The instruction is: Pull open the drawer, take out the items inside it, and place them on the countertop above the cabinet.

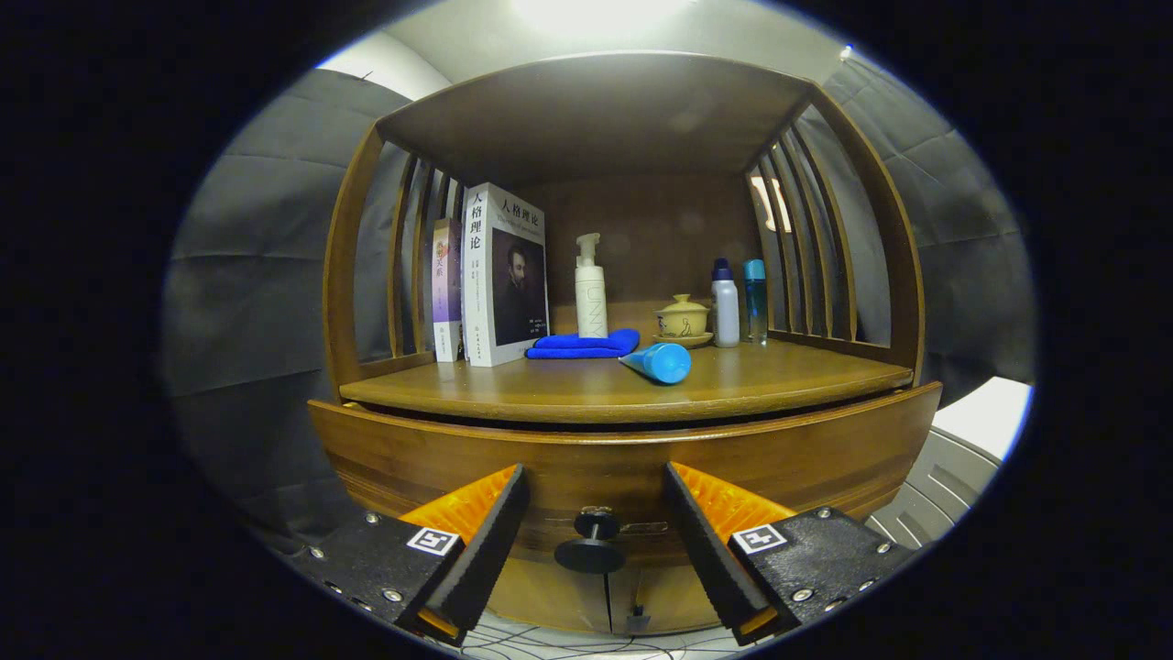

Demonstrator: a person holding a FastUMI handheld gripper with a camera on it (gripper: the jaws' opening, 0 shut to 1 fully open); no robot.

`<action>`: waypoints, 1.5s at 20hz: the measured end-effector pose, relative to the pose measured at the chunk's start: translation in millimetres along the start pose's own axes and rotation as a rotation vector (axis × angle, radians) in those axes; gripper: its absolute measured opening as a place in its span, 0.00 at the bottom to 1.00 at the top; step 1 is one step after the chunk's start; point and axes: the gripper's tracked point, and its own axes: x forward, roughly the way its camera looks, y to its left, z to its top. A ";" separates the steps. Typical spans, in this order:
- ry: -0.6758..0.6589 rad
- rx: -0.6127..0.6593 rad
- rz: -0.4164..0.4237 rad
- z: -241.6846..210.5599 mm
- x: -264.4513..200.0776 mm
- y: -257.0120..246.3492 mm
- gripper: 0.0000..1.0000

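The wooden drawer (623,458) in the lower middle of the frame looks hard and heavy, so the best spot to grab is its small round knob (594,543), sitting between the gripper's (596,532) wide-apart, empty fingers.

Two upright books (490,275), pump bottle (590,289), lidded cup (683,318), two small bottles (739,301).

Countertop (586,390) bears books (490,275), folded cloth (584,345), tube (658,362), bottles (739,301), perhaps a teacup (683,319).
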 end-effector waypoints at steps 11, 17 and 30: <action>0.004 -0.042 0.042 -4.5 21.7 2.6 0.92; 0.030 -0.052 0.015 4.7 -27.9 -1.6 0.93; -0.132 -0.028 -0.016 67.2 -157.7 4.8 0.93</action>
